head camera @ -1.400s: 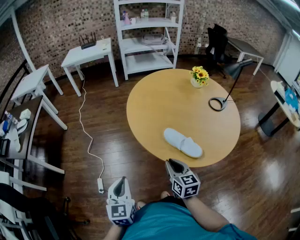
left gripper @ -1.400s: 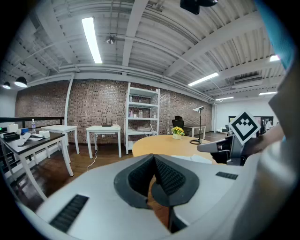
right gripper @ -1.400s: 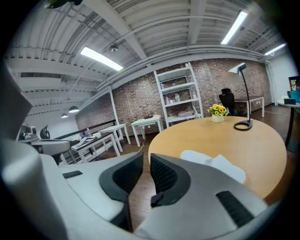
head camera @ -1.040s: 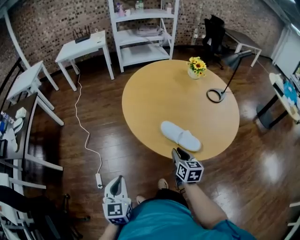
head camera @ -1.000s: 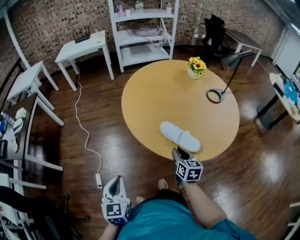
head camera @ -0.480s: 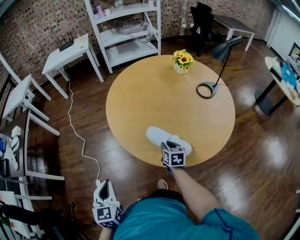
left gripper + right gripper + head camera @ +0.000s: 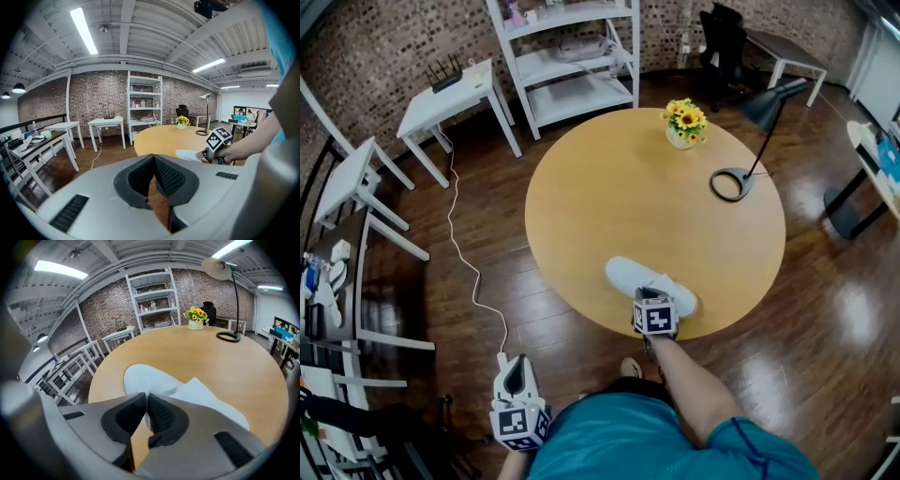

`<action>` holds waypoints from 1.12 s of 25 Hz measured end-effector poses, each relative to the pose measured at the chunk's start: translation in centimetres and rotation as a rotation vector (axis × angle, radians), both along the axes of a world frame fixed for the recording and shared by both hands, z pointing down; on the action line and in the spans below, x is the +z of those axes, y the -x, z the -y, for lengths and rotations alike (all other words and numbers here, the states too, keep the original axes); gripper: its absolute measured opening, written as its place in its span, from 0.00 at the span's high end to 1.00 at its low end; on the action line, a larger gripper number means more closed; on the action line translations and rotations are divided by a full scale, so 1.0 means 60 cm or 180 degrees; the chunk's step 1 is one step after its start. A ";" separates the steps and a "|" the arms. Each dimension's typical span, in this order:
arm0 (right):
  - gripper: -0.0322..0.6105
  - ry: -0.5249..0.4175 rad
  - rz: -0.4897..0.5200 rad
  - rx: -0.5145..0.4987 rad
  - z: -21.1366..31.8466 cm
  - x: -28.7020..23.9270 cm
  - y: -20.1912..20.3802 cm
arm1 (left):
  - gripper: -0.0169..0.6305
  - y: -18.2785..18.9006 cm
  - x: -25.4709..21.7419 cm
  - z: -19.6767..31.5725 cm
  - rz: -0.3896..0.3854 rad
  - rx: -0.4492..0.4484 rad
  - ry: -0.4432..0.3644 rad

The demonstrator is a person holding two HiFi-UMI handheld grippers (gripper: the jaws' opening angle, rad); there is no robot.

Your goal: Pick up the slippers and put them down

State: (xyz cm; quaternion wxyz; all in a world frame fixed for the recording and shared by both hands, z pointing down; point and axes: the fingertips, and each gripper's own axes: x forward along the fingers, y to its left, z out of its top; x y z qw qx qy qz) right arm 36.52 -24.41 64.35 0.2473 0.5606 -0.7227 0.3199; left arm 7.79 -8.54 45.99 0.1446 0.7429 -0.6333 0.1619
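A pair of white slippers (image 7: 627, 274) lies stacked near the front edge of the round wooden table (image 7: 656, 187). My right gripper (image 7: 649, 293) reaches over that edge onto the slippers' near end. In the right gripper view its jaws have just been closing. They now pinch the edge of the slippers (image 7: 152, 378) at the fingertips of the right gripper (image 7: 146, 398). My left gripper (image 7: 517, 367) hangs low over the floor to the left, away from the table. Its jaws stand together with nothing between them, as the left gripper (image 7: 153, 160) view shows.
A flower pot (image 7: 683, 125) and a black desk lamp (image 7: 741, 159) stand on the table's far side. Behind are a white shelf unit (image 7: 567, 61) and small white tables (image 7: 450, 98). A white cable with a power strip (image 7: 500, 359) runs across the dark wood floor.
My right gripper has moved forward and down from the table's edge onto the slippers, and its jaws have come together on them. The left gripper has stayed low at the left.
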 end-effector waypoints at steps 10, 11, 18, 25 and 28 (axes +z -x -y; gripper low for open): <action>0.90 -0.0420 -0.0143 -0.0239 -0.054 -0.091 0.016 | 0.97 0.003 0.001 -0.007 -0.0229 -0.0008 -0.0060; 0.90 -0.0460 -0.0142 -0.0275 -0.062 -0.102 0.025 | 0.97 0.007 -0.001 -0.009 -0.0246 -0.0011 -0.0080; 0.90 -0.0650 -0.0125 -0.0631 -0.125 -0.159 0.112 | 0.97 0.041 -0.007 -0.039 -0.0391 -0.0136 -0.0144; 0.91 -0.0746 -0.0077 -0.1025 -0.196 -0.182 0.228 | 0.97 0.122 0.001 -0.108 -0.0439 -0.0383 -0.0189; 0.91 -0.0808 -0.0046 -0.1146 -0.222 -0.200 0.283 | 0.97 0.165 -0.004 -0.144 -0.0433 -0.0490 -0.0202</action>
